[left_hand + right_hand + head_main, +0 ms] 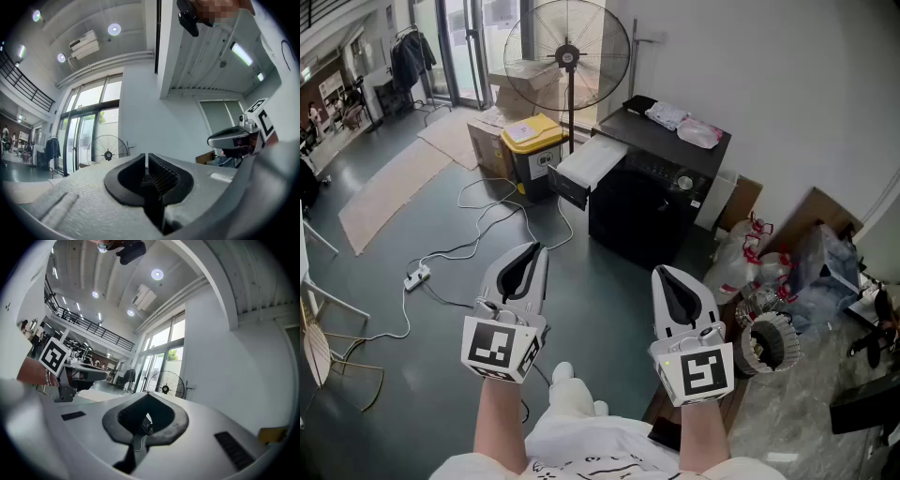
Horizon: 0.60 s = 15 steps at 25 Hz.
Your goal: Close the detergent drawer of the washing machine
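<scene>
The black washing machine (pixel 661 192) stands ahead against the white wall. Its detergent drawer (pixel 586 167) juts out to the left at the top corner, with the white inside showing. My left gripper (pixel 536 247) hovers well short of the machine, over the floor, with its jaws together and nothing between them; the same shows in its own view (pixel 146 157). My right gripper (pixel 662 272) is held beside it at the same distance from the machine, jaws meeting at the tip (pixel 149 393) and empty. Both grippers point roughly level, towards the wall.
Folded cloths (pixel 682 122) lie on top of the machine. A yellow-lidded bin (pixel 532 141), cardboard boxes and a standing fan (pixel 567 56) are left of the drawer. Cables and a power strip (pixel 417 277) trail across the floor. Bags and clutter (pixel 759 272) fill the right side.
</scene>
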Tool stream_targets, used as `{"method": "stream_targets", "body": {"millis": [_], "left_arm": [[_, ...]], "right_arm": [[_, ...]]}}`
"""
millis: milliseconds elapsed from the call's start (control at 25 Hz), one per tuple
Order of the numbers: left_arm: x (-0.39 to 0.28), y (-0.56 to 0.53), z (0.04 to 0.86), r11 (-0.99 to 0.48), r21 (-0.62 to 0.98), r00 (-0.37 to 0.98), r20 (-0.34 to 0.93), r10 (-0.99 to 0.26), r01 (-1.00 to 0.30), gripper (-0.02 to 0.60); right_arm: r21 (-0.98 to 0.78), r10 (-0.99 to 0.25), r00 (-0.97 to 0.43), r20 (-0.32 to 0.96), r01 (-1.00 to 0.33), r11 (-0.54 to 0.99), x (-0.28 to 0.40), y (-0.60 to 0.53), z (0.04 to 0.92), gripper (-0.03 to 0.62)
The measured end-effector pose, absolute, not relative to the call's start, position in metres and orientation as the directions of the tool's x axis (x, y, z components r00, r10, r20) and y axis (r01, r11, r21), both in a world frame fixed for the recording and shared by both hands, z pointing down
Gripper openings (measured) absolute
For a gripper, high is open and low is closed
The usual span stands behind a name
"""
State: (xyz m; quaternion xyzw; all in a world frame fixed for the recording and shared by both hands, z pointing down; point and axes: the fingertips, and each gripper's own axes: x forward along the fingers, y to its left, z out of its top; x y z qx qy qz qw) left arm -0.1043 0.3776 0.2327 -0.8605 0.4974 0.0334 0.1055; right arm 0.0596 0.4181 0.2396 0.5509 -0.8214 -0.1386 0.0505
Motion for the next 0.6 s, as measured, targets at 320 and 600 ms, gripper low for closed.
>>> {"method": "stream_targets", "body": {"millis": [320,600], "left_arm": [[-0.101,0.362,0.234,-0.498,-0.155,0.519,-0.162,-0.839,-0.853,0.018],[-0.107,0.34,0.242,-0.58,-0.044,0.579,-0.155,-0.8,-0.813,0.17]], "right_arm": [[0.29,-0.917,-0.389,-0.088,-0.891,0.35,0.062,0.402,0.234,-0.006],[0.217,-0.904,-0.413,-0.111,-0.898,0.383,0.054,0.378,0.232,-0.006]]}}
